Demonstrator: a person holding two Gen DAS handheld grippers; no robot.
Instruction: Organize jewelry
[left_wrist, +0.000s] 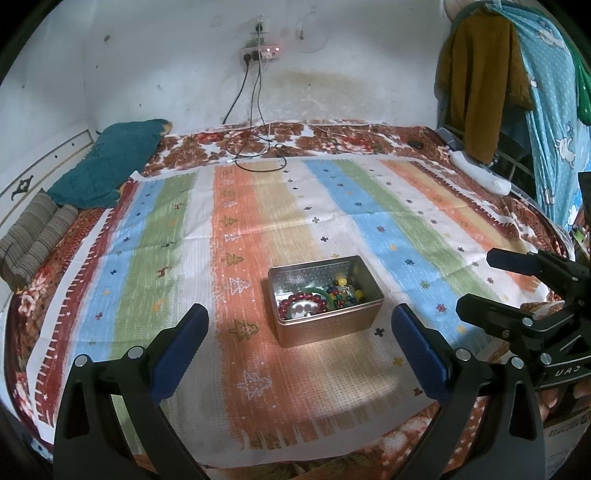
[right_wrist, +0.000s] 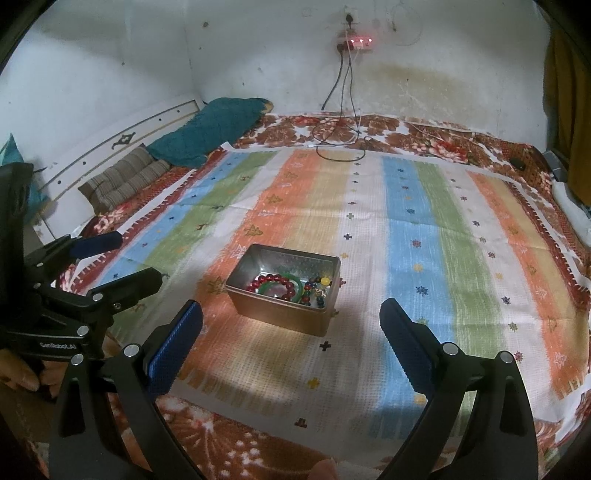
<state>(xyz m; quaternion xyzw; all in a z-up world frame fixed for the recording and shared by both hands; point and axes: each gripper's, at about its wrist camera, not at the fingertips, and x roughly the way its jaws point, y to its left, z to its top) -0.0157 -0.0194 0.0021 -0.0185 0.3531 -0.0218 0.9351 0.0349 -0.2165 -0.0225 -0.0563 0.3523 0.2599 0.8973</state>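
Left gripper (left_wrist: 299, 332) and right gripper (right_wrist: 291, 328), each with jaws spread wide and holding nothing, hover side by side above the near edge of the bed (left_wrist: 461, 147), both aimed at the metal tin (right_wrist: 280, 314). The tin stands without a lid on the striped cloth (left_wrist: 177, 229), in the cloth's near half and roughly midway between its left and right edges. Inside lie a red bead bracelet (left_wrist: 303, 297), a green bangle (right_wrist: 281, 277) overlapping it, and a tangle of mixed coloured beads (left_wrist: 345, 290) at the tin's right end; no jewelry shows on the cloth itself. This arrangement would fit either pieces already gathered into the tin or pieces awaiting sorting out of it. Any reach into the tin would go best from above, jaws narrowed to clear the walls, taking one loop at a time so overlapping pieces do not drag along.
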